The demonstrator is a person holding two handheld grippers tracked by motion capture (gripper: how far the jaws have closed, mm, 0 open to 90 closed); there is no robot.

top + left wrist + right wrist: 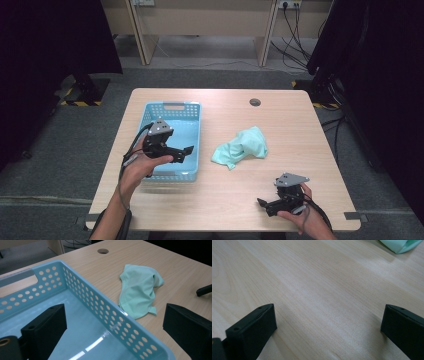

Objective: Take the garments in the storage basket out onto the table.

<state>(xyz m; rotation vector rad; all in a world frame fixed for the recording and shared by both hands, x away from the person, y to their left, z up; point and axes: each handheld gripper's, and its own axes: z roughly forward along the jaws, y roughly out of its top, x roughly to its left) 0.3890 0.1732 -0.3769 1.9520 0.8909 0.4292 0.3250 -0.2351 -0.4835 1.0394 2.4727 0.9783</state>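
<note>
One mint cloth, one blue basket, two empty grippers.

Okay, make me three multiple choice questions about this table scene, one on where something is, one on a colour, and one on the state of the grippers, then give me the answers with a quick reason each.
1. Where does the cloth lie?
A. inside the basket
B. on the table, to the right of the basket
C. on the floor

2. What colour is the basket?
A. light blue
B. red
C. black

3. How do the jaws of the left gripper and the right gripper stand?
A. both open, holding nothing
B. both shut on the cloth
C. left shut on the basket's rim, right open

Answers:
1. B, the high view shows the cloth crumpled on the bare table beside the basket's right wall.
2. A, its perforated walls are light blue in the high view and the left gripper view.
3. A, each gripper view shows its two black jaws wide apart with nothing between them.
</note>
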